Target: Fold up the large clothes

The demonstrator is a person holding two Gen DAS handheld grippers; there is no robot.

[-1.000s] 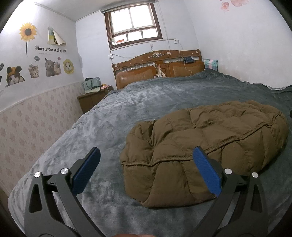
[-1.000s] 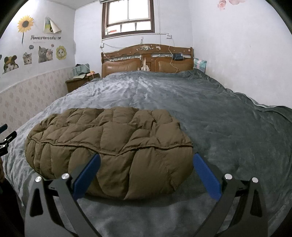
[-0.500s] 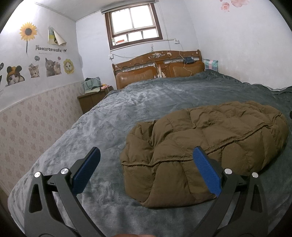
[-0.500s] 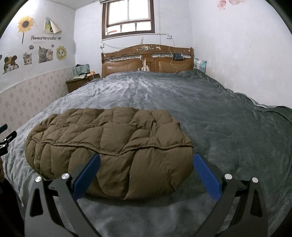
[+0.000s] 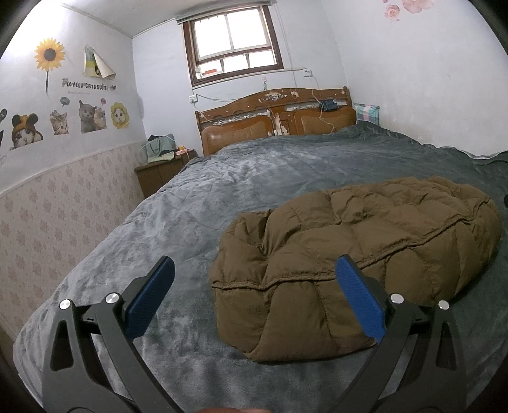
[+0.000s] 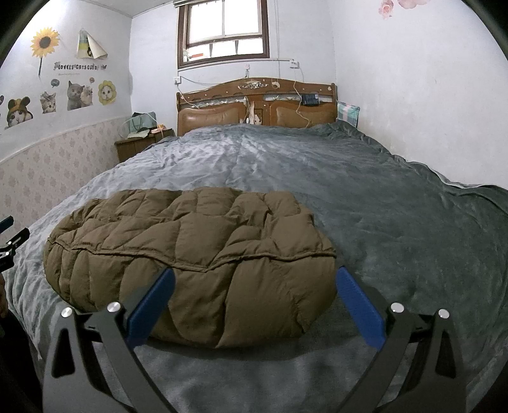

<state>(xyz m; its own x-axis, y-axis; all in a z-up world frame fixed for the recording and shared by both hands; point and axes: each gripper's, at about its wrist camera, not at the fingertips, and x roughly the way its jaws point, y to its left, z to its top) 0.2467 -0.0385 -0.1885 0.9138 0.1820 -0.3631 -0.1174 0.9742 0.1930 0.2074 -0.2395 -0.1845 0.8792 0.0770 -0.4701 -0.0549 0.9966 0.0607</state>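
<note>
The brown quilted jacket point(image 5: 365, 254) lies folded into a puffy oval bundle on the grey blanket point(image 5: 222, 190) of the bed, toward its foot end. Seen from the left wrist, the left gripper point(image 5: 254, 301) hangs above the blanket with its jaws spread wide and nothing between them; the jacket sits from 12 to 2 o'clock of it, with the bundle's near left end showing between the blue pads point(image 5: 360, 300). The pads touch neither cloth nor blanket.

From the right wrist, the right gripper point(image 6: 254, 305) is also spread wide and empty. The jacket point(image 6: 190, 254) fills the space from 10 to 12 o'clock, its right-hand end lying between the two blue pads point(image 6: 360, 306) but beyond them, not gripped. The tip of the left gripper point(image 6: 12, 238) shows at the picture's 9 o'clock edge, apart from the jacket.

At 12 o'clock, well beyond the jacket, stands the wooden headboard point(image 6: 257, 104) with cables draped on it, under a window point(image 6: 223, 30). A nightstand point(image 5: 165, 171) carrying a bag stands at the bed's far left corner, and cat and sunflower stickers point(image 5: 85, 114) cover the left wall. Nothing lies between either gripper and the jacket.

Against the frames from half a second and one second ago, both views match: jacket, jaws and camera positions are unchanged.
</note>
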